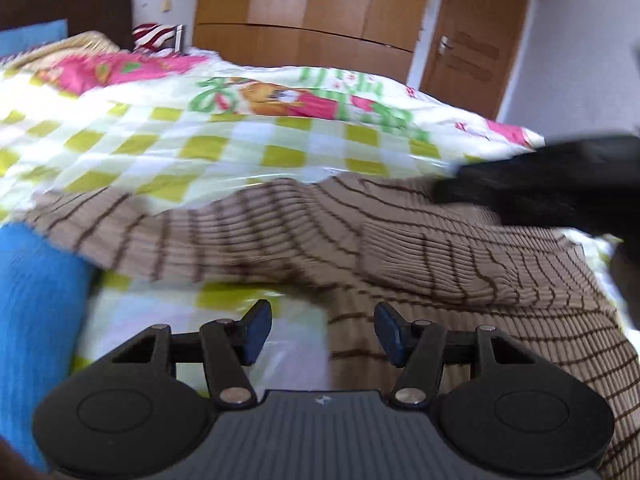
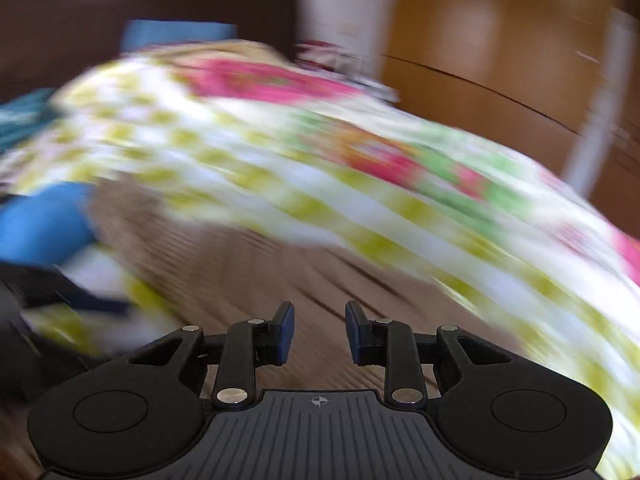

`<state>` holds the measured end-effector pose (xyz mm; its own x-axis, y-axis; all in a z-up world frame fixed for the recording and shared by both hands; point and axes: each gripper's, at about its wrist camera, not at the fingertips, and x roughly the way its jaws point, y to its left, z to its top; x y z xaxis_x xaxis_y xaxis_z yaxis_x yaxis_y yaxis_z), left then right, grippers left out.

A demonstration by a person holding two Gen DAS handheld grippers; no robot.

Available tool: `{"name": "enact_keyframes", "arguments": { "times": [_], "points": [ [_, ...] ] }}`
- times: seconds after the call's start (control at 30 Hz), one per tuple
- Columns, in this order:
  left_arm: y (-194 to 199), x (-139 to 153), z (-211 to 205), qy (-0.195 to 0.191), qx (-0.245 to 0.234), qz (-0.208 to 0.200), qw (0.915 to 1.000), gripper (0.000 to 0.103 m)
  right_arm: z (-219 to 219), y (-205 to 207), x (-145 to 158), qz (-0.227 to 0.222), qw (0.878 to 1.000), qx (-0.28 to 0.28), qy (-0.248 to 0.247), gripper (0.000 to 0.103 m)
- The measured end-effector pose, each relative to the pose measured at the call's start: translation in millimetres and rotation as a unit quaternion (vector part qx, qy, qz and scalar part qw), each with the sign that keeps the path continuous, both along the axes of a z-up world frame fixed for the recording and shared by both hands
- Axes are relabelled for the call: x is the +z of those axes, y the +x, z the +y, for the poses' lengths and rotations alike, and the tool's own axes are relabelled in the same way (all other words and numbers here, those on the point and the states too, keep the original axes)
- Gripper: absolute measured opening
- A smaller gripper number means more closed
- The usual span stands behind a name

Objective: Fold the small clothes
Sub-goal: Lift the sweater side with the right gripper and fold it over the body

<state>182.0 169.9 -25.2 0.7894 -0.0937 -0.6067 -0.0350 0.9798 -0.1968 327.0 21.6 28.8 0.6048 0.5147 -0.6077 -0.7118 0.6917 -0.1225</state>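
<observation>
A beige ribbed sweater with thin brown stripes lies spread over the bed, one sleeve reaching left. My left gripper hovers open just above its near edge, and nothing sits between the blue pads. A dark blurred shape rests on the sweater's right part; I cannot tell what it is. The right wrist view is smeared by motion. In it the sweater is a brown patch under my right gripper, whose fingers stand apart and hold nothing.
A white bedspread with yellow-green checks and pink cartoon prints covers the bed. A blue cloth lies at the left, also seen as a blue cloth. A wooden wardrobe and a door stand behind the bed.
</observation>
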Motion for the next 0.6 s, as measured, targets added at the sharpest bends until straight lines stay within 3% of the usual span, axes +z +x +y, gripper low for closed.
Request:
{"name": "enact_keyframes", "arguments": {
  "times": [0.17,0.3,0.43,0.6],
  "points": [
    [-14.9,0.7,33.6,-0.005,0.025,-0.006,0.9997,0.070,129.2,-2.3,3.6,0.042,0.990,0.135,0.002,0.028],
    [-21.8,-4.8,52.3,-0.010,0.038,-0.010,0.9992,0.070,216.4,-15.3,-5.0,0.055,0.979,0.197,-0.012,0.029],
    [-26.1,-11.3,69.6,-0.024,0.054,-0.010,0.9982,0.070,275.5,-24.1,-23.6,0.038,0.976,0.212,-0.043,0.035],
    [-29.9,-15.7,83.1,-0.037,0.068,-0.009,0.9970,0.069,312.0,-18.7,-55.5,0.034,0.976,0.191,-0.096,0.033]
  ]
}}
